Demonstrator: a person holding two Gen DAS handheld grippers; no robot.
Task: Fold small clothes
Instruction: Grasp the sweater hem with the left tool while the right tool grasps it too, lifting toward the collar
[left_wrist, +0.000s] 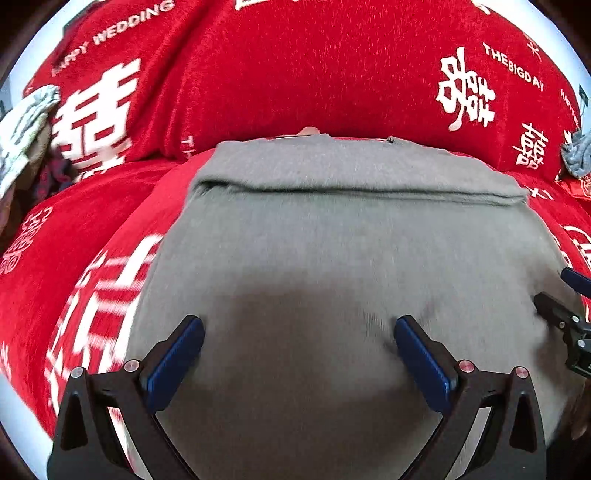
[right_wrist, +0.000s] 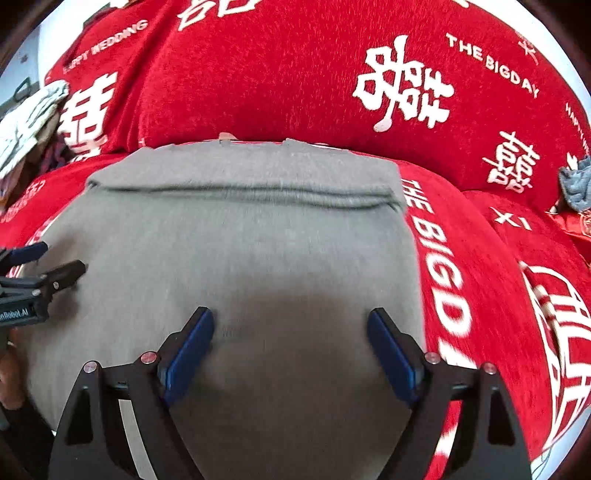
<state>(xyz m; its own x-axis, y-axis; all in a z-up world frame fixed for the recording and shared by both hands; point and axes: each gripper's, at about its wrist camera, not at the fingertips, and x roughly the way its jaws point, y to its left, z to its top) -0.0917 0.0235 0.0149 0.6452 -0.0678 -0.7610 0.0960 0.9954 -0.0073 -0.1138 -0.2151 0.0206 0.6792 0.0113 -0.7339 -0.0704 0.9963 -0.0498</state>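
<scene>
Across the red sofa cover (left_wrist: 280, 85), spread flat on the seat, lay your grey garment (left_wrist: 332, 240), its far end already turned over into a soft fold line running from 9 to 3 o'clock in both wrist views. It looked like a light knit: limp, no stiffness to speak of, likely to sag and drag rather than hold a shape, and not slippery against the nubby cover beneath. Nothing about it seemed fragile.

Your left gripper (left_wrist: 299, 332) hung released just above the near part of the cloth, jaws spread wide and nothing between them. Your right gripper (right_wrist: 290, 325) was the same, parted and empty, over the near right part of the garment (right_wrist: 236, 251). Whether the pads touched the fabric I could not tell.

For a clean next fold, you would probably have done best to pinch the near hem at its two corners, one tool each, taking both layers if there were two.

At 9 o'clock the left edge met the cover with room beyond. At 3 o'clock in the right view the edge ran beside the white lettering (right_wrist: 439, 273), again with open seat past it. At 12 o'clock the backrest cushion (right_wrist: 295, 74) rose just behind the fold, so little room there. A pile of other clothes (left_wrist: 22, 125) sat at 10 o'clock, a bluish-grey cloth (right_wrist: 576, 184) at 2, both well apart.
</scene>
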